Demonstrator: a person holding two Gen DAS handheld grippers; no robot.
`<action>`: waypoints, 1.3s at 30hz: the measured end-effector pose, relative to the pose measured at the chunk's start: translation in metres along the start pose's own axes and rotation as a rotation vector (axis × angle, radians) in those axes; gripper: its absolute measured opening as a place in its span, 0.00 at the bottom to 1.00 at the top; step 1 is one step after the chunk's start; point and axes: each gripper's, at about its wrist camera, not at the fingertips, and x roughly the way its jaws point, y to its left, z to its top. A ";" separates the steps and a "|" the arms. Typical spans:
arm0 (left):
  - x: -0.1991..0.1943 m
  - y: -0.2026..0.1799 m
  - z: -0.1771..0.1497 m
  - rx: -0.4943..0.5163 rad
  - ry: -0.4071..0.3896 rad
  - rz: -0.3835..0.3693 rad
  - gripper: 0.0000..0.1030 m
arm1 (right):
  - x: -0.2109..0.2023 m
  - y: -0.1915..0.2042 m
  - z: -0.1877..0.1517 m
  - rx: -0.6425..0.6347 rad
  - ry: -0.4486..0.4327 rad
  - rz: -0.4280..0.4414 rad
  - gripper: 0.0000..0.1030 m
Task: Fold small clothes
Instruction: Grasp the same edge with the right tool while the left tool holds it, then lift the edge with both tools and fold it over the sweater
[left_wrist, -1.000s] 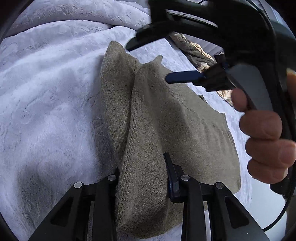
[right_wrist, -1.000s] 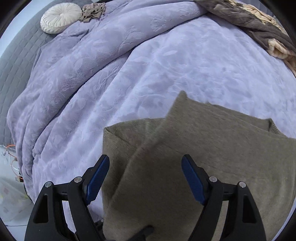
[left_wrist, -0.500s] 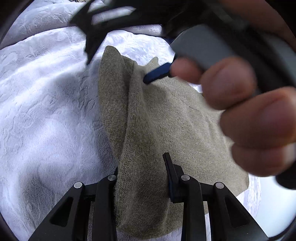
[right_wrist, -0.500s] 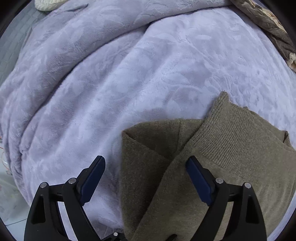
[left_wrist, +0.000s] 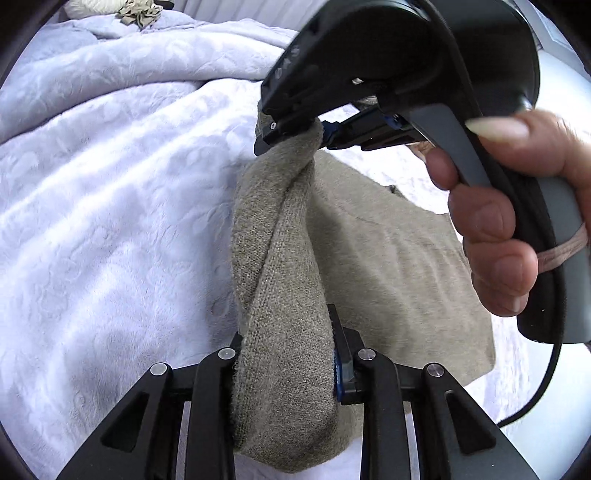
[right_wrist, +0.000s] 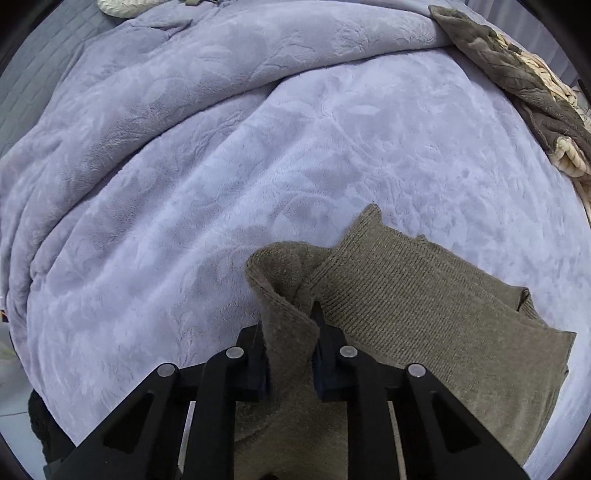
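An olive-green knit garment (left_wrist: 388, 258) lies on a lavender blanket (left_wrist: 110, 221). My left gripper (left_wrist: 288, 354) is shut on the near end of its folded left edge. My right gripper (left_wrist: 317, 133), held by a hand, is shut on the far end of the same edge, so the edge hangs lifted between the two. In the right wrist view the right gripper (right_wrist: 291, 332) pinches a raised fold of the garment (right_wrist: 424, 314), whose ribbed part spreads to the right on the blanket (right_wrist: 258, 147).
A brown cloth over a woven cream basket (right_wrist: 524, 85) lies at the far right of the bed. A round cream cushion (right_wrist: 122, 5) sits at the far edge. A grey quilted surface (right_wrist: 33, 70) shows at the left.
My right gripper was open above the garment's far corner; it has come down and shut on that corner. The edge now hangs lifted between both grippers. The left grip is unchanged.
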 end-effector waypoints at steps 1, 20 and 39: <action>-0.001 -0.004 0.001 0.009 0.001 0.007 0.28 | -0.004 -0.001 -0.001 -0.012 -0.006 0.014 0.18; 0.007 -0.093 0.016 0.180 0.058 0.248 0.28 | -0.061 -0.061 -0.008 0.022 -0.092 0.125 0.18; 0.018 -0.156 0.032 0.283 0.117 0.336 0.27 | -0.113 -0.103 -0.025 -0.044 -0.102 0.117 0.18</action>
